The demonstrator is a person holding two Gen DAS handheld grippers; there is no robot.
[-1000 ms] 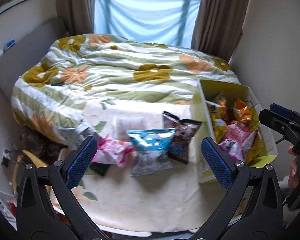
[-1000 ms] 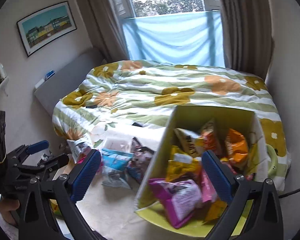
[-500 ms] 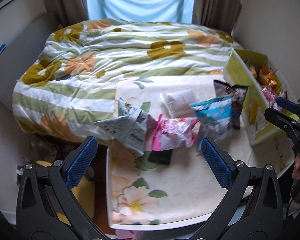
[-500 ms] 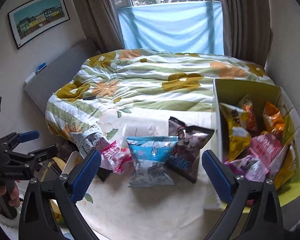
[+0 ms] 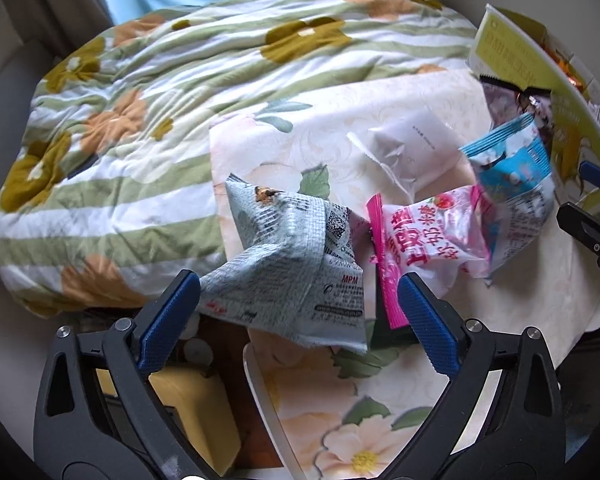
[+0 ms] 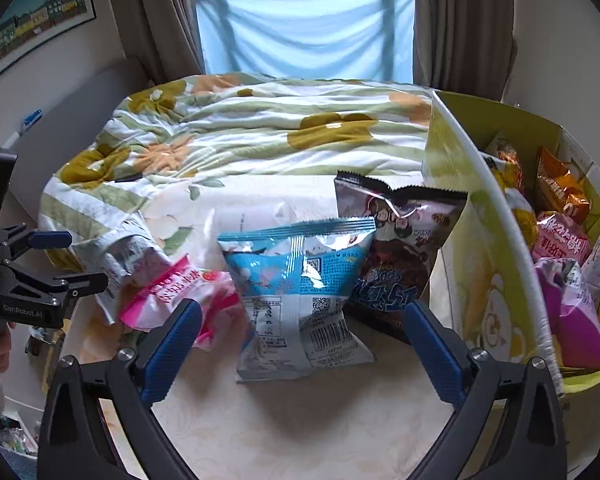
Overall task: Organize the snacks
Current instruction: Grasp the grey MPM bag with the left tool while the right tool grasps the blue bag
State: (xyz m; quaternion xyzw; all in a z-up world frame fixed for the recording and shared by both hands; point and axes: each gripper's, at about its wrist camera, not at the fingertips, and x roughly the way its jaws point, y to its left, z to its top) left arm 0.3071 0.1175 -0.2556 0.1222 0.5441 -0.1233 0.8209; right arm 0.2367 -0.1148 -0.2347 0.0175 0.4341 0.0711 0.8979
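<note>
Several snack bags lie on a small table with a floral cloth [image 6: 300, 420]. A grey-green printed bag [image 5: 292, 264] sits at the table's left edge. My left gripper [image 5: 298, 282] hangs over it with its jaws closing; the bag lies between them and the pads do not press on it. Beside it are a pink bag [image 5: 428, 236] and a clear white packet [image 5: 412, 148]. My right gripper [image 6: 303, 309] stands open just in front of a blue bag [image 6: 300, 276]. A dark chocolate bag [image 6: 400, 232] leans behind that, against the yellow-green box [image 6: 472, 248].
The box at the right holds several orange, yellow and pink snack bags [image 6: 560, 236]. A bed with a floral quilt [image 5: 140, 120] lies beyond the table. A yellow object [image 5: 196, 412] sits on the floor below the table's left edge. Curtains and a window stand behind.
Both grippers have dropped closer to the table. The left one swung left from the blue bag to over the grey-green bag. The right one shifted left from the box to the blue bag.
</note>
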